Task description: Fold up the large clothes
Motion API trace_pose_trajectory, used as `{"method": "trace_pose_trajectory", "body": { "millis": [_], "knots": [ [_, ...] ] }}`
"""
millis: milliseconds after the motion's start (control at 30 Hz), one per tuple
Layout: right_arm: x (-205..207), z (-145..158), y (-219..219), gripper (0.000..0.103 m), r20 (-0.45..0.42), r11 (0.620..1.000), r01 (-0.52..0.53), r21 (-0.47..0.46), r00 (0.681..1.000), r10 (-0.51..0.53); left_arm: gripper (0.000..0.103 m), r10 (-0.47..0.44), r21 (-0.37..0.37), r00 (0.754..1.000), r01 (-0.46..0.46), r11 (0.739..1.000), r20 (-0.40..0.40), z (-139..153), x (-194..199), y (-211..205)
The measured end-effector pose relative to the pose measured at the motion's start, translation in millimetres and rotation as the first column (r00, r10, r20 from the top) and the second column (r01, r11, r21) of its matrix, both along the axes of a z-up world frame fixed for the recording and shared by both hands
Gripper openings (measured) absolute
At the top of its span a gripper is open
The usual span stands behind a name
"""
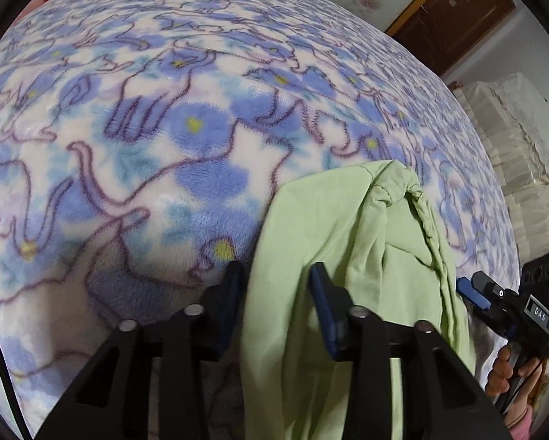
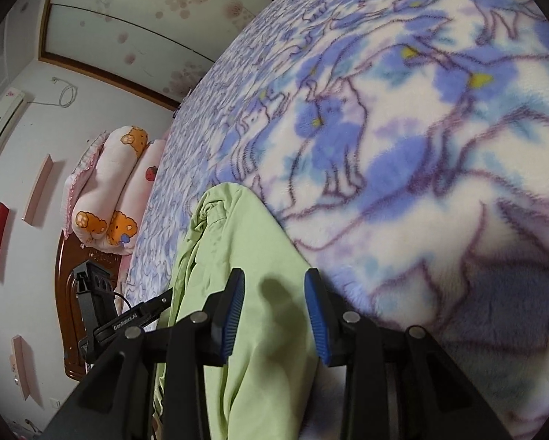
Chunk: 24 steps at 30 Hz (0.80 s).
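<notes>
A light green garment (image 1: pixel 347 227) lies bunched on the bed's fleece blanket (image 1: pixel 186 139), which is printed with blue and purple cats. My left gripper (image 1: pixel 278 286) points down at the garment's near edge. The cloth fills the gap between its blue pads, and both press on it. In the right wrist view the same green garment (image 2: pixel 238 242) runs flat between the fingers of my right gripper (image 2: pixel 274 289). Those jaws stand apart and the pads do not squeeze the cloth. The right gripper (image 1: pixel 472 293) also shows at the garment's right side, held by a hand (image 1: pixel 501 370).
The blanket (image 2: pixel 421 154) covers the whole bed. Pink pillows (image 2: pixel 106 190) with orange bears lie at the far end by a wooden headboard (image 2: pixel 63 293). A white lace-covered piece of furniture (image 1: pixel 512 146) and a brown wooden door (image 1: pixel 454 11) stand beyond the bed.
</notes>
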State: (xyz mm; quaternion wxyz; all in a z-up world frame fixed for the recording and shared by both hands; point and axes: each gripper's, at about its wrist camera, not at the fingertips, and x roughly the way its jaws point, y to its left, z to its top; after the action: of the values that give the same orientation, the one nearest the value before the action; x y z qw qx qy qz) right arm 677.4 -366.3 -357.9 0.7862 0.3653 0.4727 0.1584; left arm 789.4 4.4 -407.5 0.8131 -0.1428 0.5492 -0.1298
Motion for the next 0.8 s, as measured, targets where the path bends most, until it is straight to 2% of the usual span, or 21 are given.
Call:
{"method": "trace_pose_trajectory", "body": {
  "millis": [33,67,100,233,300,367,433,467,533,667,800],
  "knots": [
    [-4,3,-5,0.035,0.0,0.999,0.031,-0.013,1.0,-0.031,0.024,-0.006,-0.001,1.0,0.006,1.0,-0.005,0,0,-3],
    [-8,5,-10,0.035,-0.01,0.997,0.073,-0.035,0.997,-0.074,0.012,-0.015,-0.003,1.0,0.014,1.0,-0.006,0,0,-5],
    [-10,4,-13,0.035,-0.021,0.996,0.086,-0.031,0.996,-0.087,0.008,-0.028,-0.017,1.0,0.027,0.999,-0.01,0,0,-8],
    [-14,-6,-18,0.035,-0.082,0.993,0.096,0.074,0.993,-0.09,0.005,-0.022,0.038,1.0,0.022,0.999,-0.022,5,1,-19],
    [-11,-5,-12,0.035,-0.089,0.994,0.069,0.084,0.994,-0.061,0.005,-0.017,0.038,0.999,0.018,0.999,-0.027,11,1,-21],
    [-5,0,0,0.03,-0.088,0.999,0.025,0.038,0.996,-0.021,0.004,-0.017,0.033,1.0,0.018,0.999,-0.026,18,0,-21],
    [-1,7,15,0.011,-0.081,1.0,-0.008,0.0,0.997,0.008,0.004,-0.029,0.027,0.999,0.029,0.999,-0.019,30,-3,-22],
    [-1,12,20,0.006,-0.071,1.0,-0.021,-0.007,0.997,0.021,0.003,-0.034,0.022,0.999,0.035,0.999,-0.014,37,-4,-22],
    [-4,27,25,0.003,-0.029,1.0,-0.019,0.016,0.999,0.02,0.003,-0.055,0.0,0.998,0.055,0.998,0.004,55,-10,-23],
    [-16,70,33,0.002,0.066,0.996,-0.047,0.073,0.997,0.042,0.003,-0.107,0.005,0.993,0.107,0.994,0.058,102,-30,-26],
    [-37,126,50,0.002,0.148,0.995,-0.098,-0.007,0.984,0.098,0.003,-0.149,0.032,0.98,0.146,0.989,0.133,157,-65,-20]
  ]
}}
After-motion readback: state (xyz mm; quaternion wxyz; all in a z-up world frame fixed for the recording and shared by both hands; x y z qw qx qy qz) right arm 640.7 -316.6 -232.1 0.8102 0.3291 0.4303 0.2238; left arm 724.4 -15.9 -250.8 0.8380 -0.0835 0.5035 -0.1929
